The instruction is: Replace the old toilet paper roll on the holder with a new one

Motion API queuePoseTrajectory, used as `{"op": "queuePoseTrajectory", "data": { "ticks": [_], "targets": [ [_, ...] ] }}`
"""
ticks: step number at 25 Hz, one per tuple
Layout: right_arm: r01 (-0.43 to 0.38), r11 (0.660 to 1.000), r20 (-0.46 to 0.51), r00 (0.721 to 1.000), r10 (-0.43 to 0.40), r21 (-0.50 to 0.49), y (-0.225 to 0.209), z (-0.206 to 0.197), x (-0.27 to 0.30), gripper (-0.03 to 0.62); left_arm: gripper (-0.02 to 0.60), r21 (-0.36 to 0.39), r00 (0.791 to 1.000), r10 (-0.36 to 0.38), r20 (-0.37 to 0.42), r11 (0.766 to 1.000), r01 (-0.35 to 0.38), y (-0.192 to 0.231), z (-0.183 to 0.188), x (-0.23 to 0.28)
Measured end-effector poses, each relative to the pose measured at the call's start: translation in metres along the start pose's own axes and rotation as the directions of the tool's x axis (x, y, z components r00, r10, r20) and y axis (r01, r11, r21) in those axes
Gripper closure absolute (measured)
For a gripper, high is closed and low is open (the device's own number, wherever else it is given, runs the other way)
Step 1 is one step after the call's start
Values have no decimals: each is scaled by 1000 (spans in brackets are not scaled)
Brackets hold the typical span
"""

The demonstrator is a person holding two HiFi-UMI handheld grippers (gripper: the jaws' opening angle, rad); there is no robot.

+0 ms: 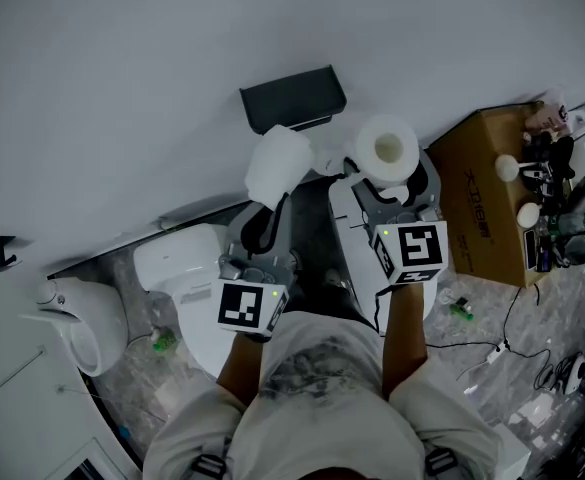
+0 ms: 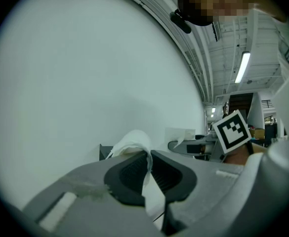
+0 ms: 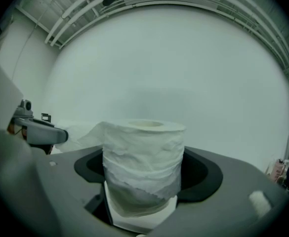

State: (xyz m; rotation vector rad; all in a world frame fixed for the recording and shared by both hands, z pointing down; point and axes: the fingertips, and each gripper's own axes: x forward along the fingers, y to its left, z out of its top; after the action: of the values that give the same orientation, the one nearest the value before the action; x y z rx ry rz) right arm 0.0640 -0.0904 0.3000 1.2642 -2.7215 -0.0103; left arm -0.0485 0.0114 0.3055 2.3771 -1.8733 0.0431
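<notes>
While right hand-held gripper (image 3: 146, 174) clamps roll (image 3: 143, 142), left hand-held gripper (image 2: 149, 171) pinches paper (image 2: 133, 141)

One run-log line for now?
left hand-held gripper: shut on paper tail | right hand-held gripper: shut on toilet paper roll | holder: on wall

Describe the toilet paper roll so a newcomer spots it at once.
Find the dark holder on the white wall. Beside it, the right tongs clamp the toilet paper roll, core facing up. Unlike the loose crumpled sheet pinched in the left tongs, it is a full cylinder.
</notes>
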Motion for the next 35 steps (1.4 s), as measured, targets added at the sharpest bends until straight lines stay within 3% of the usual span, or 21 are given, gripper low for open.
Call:
{"op": "queuePoseTrajectory", "data": {
  "ticks": [12,35],
  "targets": [
    [-18,999,-62,998,15,-34,-9,-41,6,189,560,-11,1000,-5,-26,1000,5,-7,-37,6],
    [-56,990,-150,988,36,-129,-30,-108,59,189,560,-104,993,-8,-115,995,-4,0,-109,43]
  ]
}}
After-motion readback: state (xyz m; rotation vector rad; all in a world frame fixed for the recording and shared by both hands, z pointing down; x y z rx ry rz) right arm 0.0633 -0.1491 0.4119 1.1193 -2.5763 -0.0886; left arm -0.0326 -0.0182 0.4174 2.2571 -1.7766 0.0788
